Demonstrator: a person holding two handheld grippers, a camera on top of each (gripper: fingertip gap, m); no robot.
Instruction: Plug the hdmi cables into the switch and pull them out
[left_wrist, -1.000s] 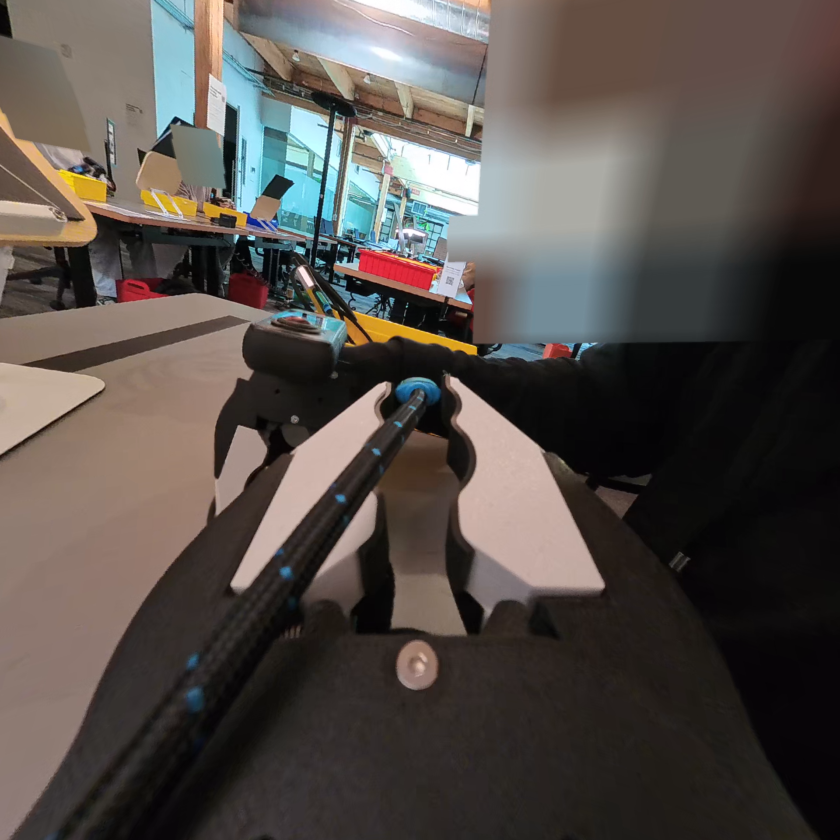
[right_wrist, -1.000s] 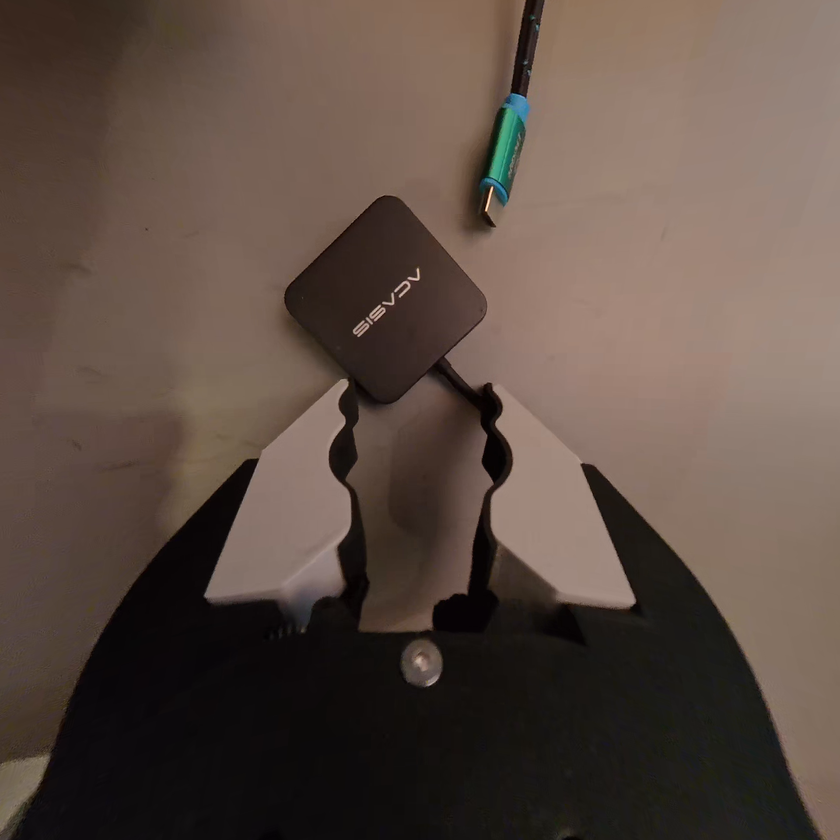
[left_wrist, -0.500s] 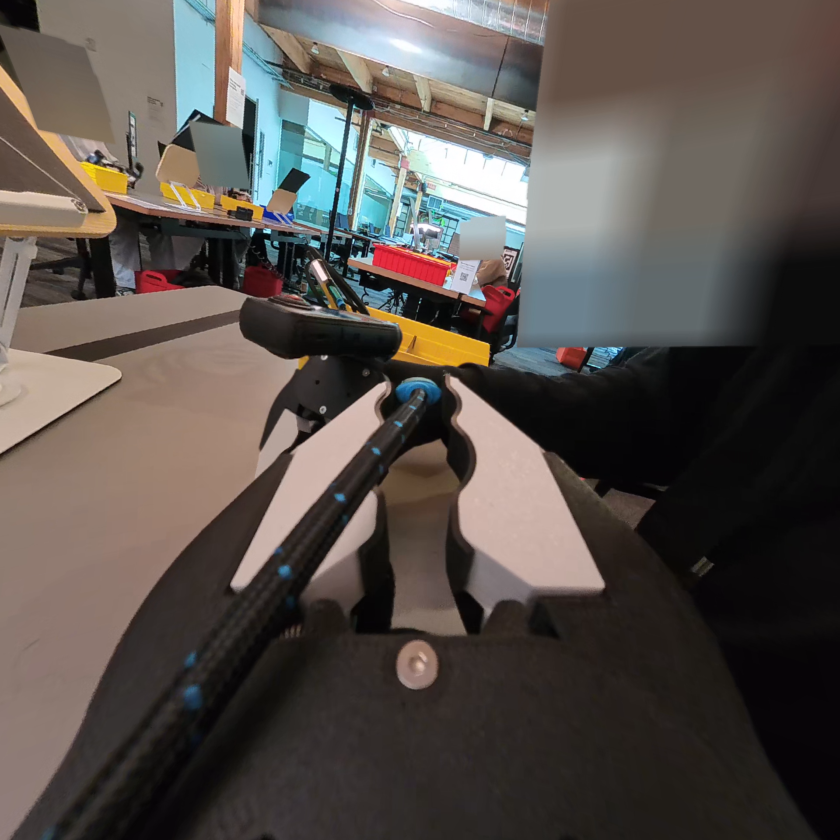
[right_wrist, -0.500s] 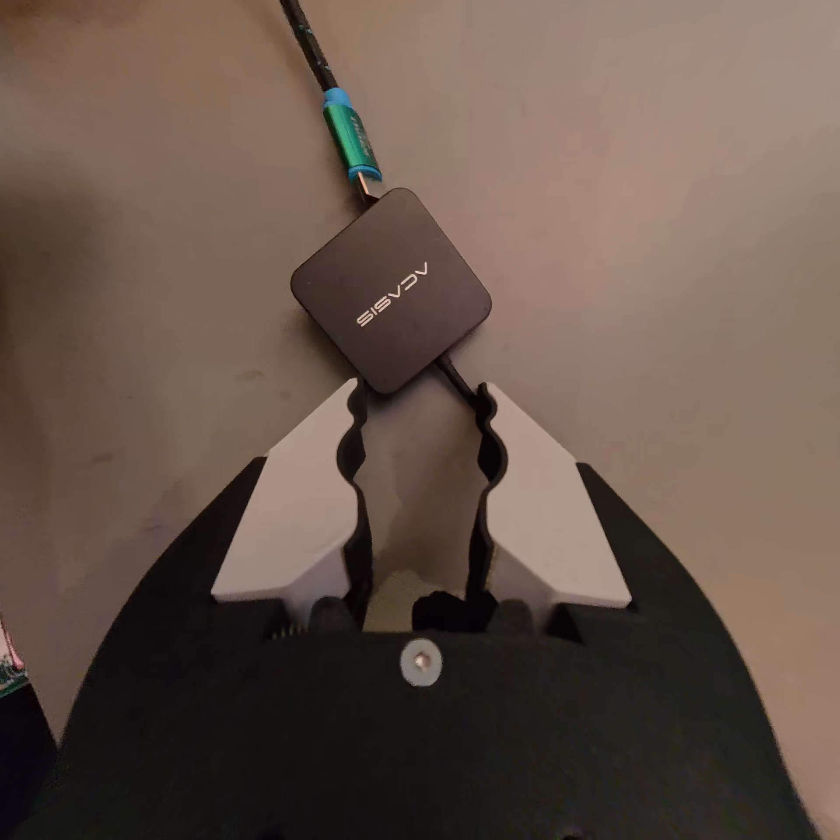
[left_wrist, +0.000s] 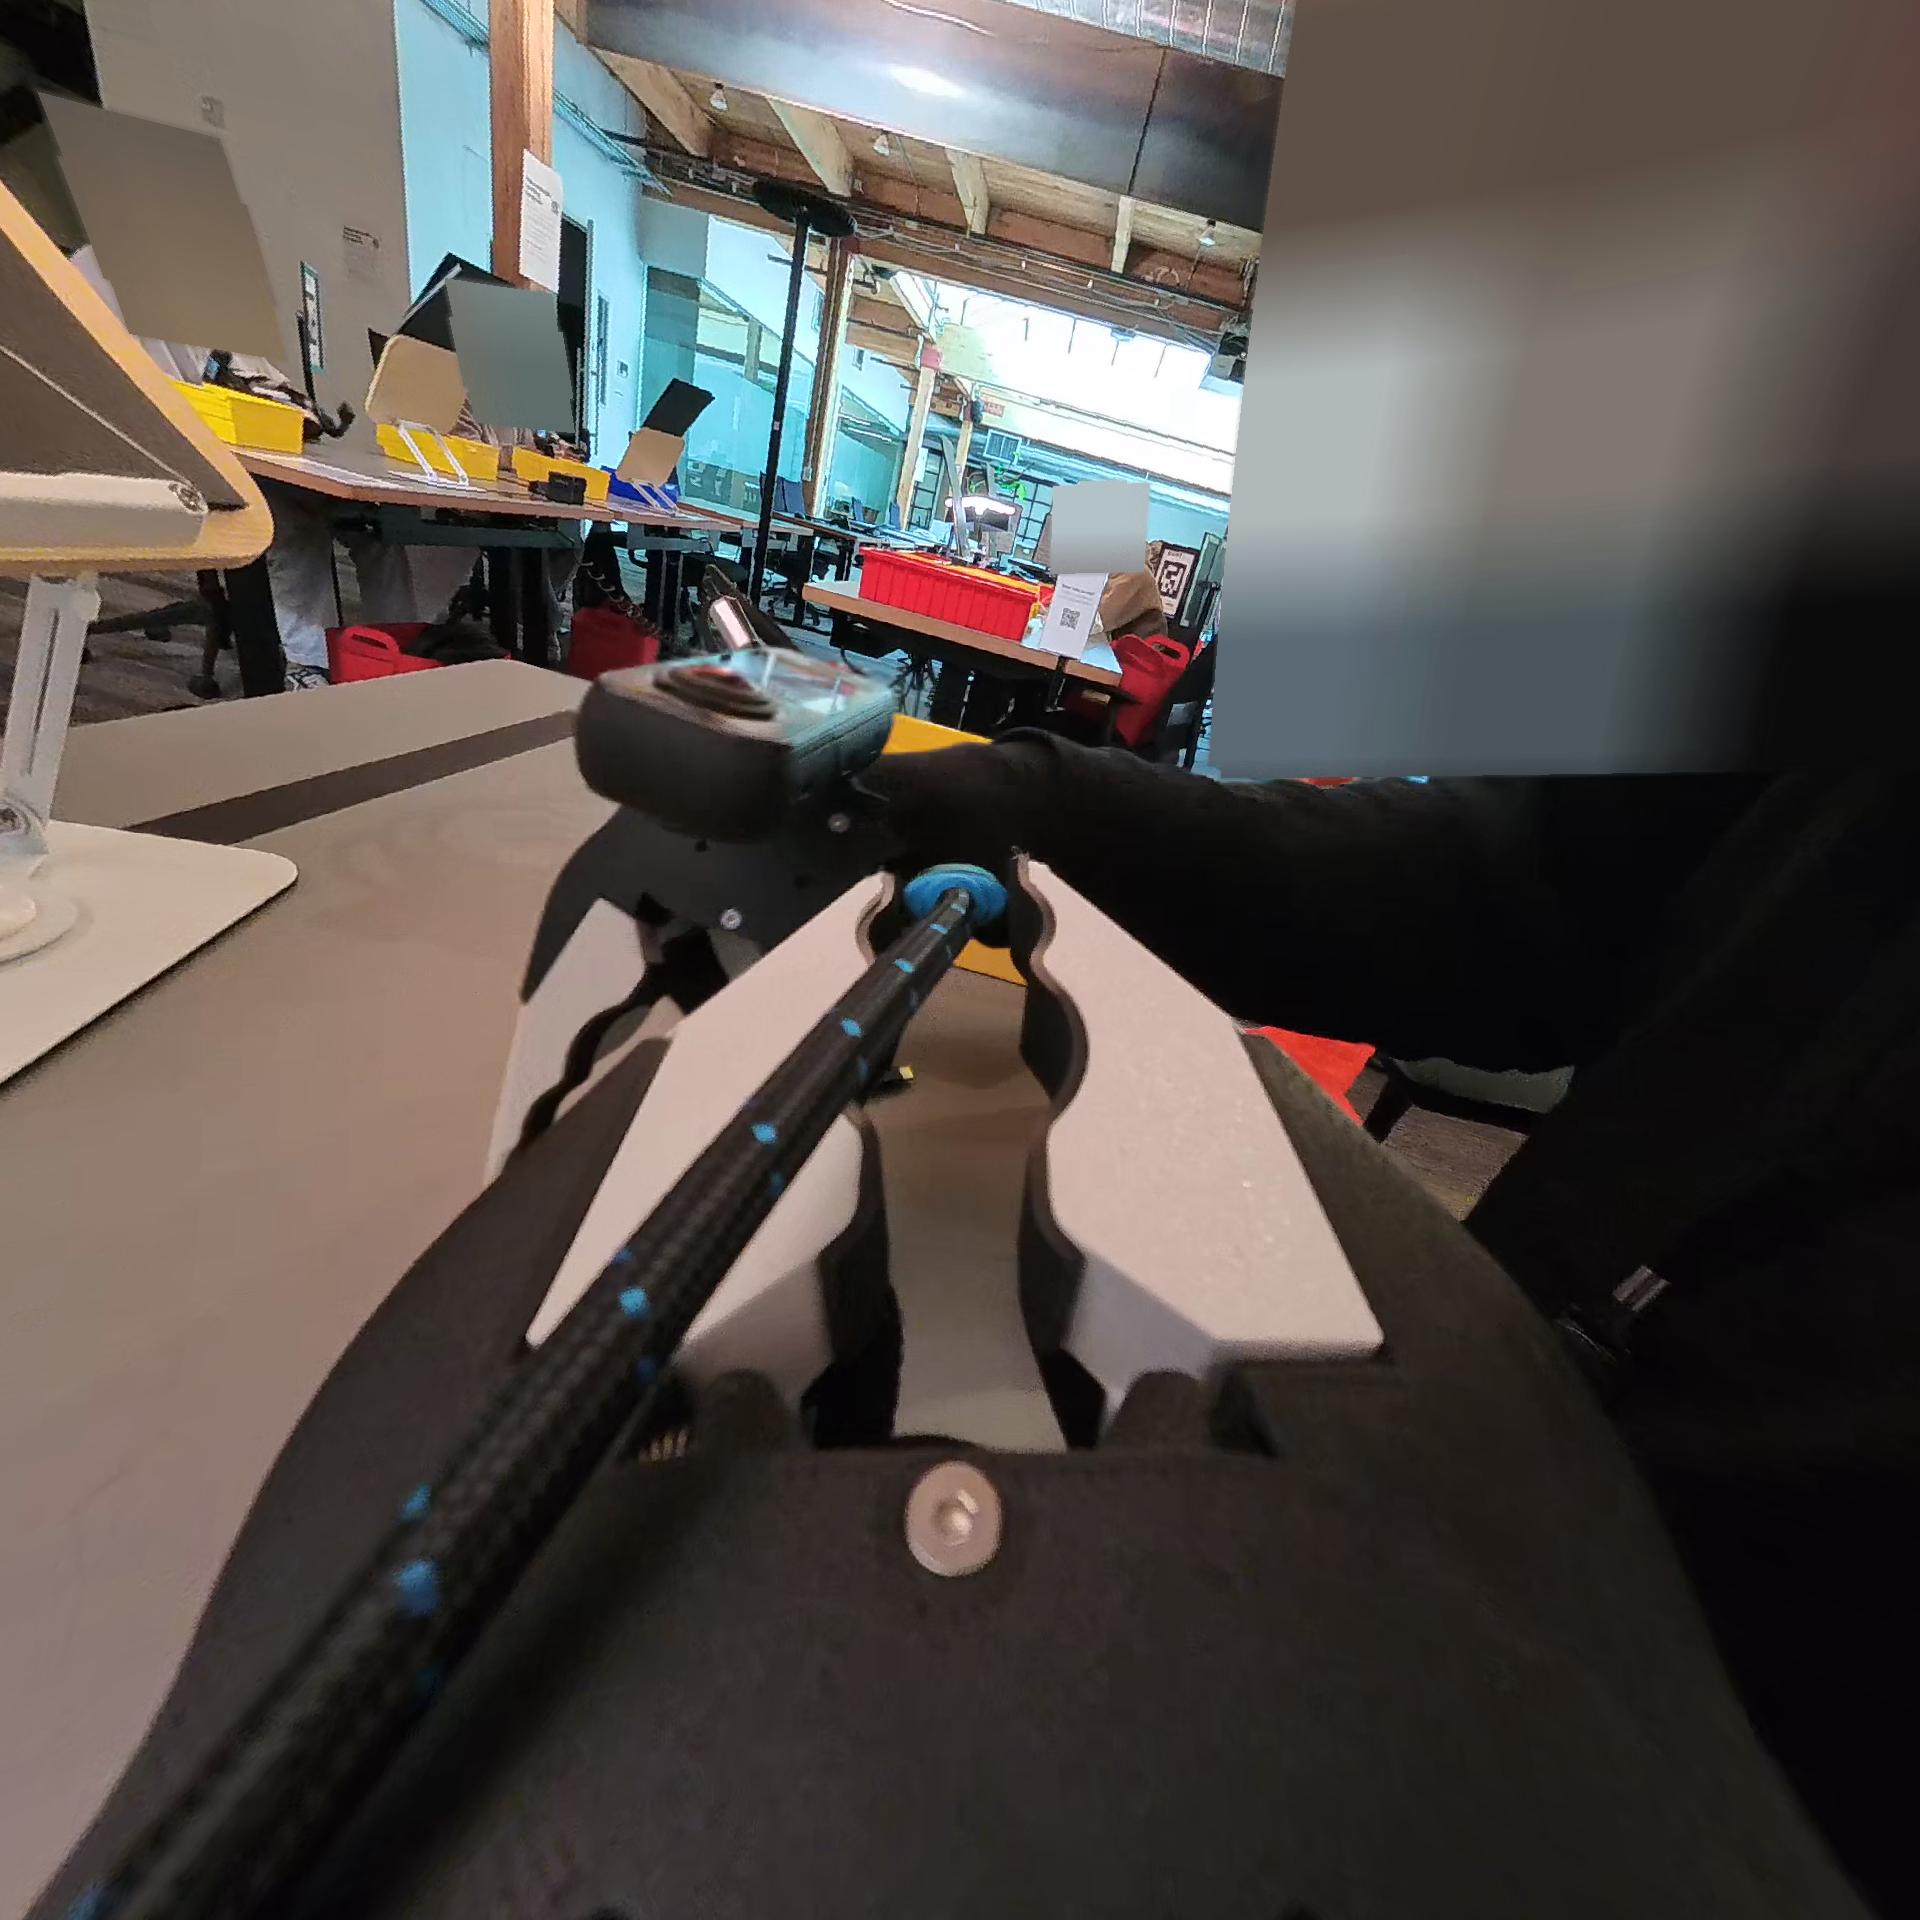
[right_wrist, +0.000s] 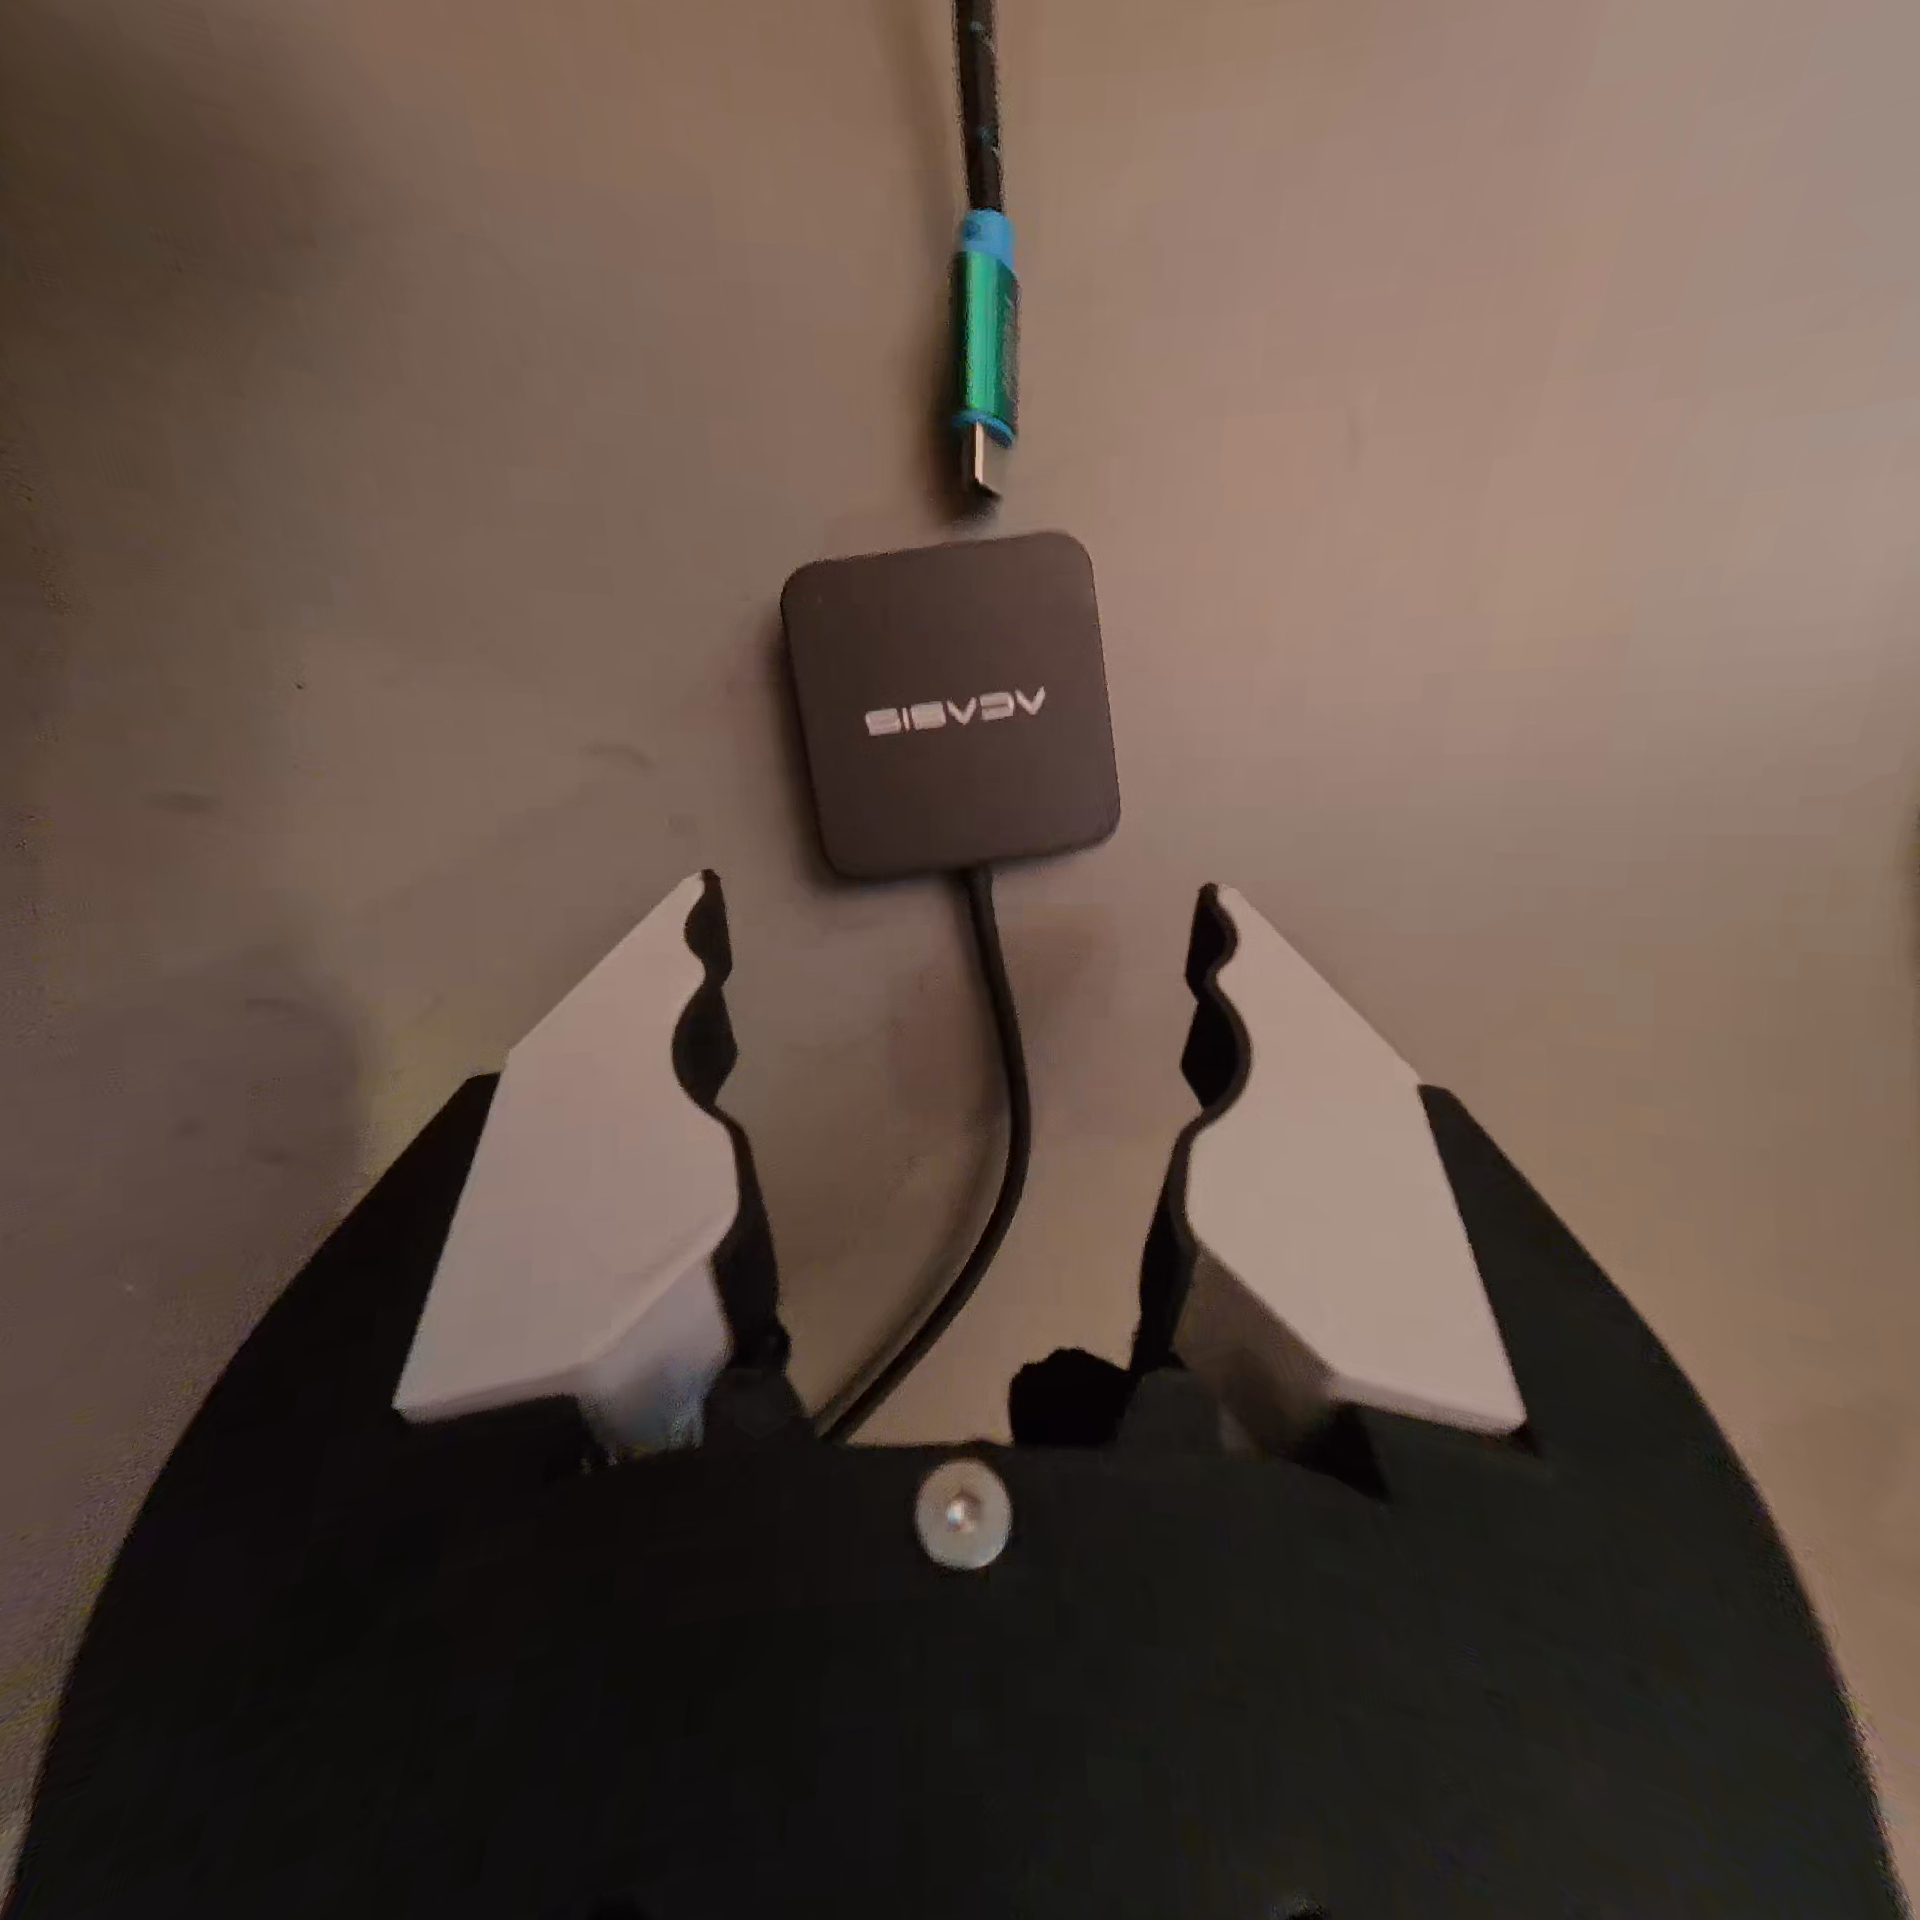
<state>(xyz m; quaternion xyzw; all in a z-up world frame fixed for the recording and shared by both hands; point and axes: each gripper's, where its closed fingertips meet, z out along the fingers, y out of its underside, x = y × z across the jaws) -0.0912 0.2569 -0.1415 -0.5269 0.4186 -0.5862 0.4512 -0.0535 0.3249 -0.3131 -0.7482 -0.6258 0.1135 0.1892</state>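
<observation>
Switch (right_wrist: 951, 722), a flat black square with a thin lead (right_wrist: 1000, 1122) running back between my right fingers, lies on the grey table (right_wrist: 364, 520) just ahead of my right gripper (right_wrist: 954, 904), whose jaws stand spread wide and hold nothing. My left gripper (left_wrist: 948, 896) is pinched on the braided hdmi cable (left_wrist: 727, 1174) just behind its blue collar; in the right wrist view the green plug (right_wrist: 985, 343) hangs tip-down just beyond the switch's far edge, near it but not touching. I judge the step in hand to be insertion: to do it well I should close my right jaws on the switch's sides to brace it, square the metal tip to the port, which I cannot see from here, and push straight along the cable's axis, since a slanted entry could skid the light box away. Beyond the table lies an open workshop with timber beams, rows of desks (left_wrist: 436, 494), a red bin (left_wrist: 951, 592), yellow bins (left_wrist: 244, 416), and a white stand base (left_wrist: 125, 935) at my left.
</observation>
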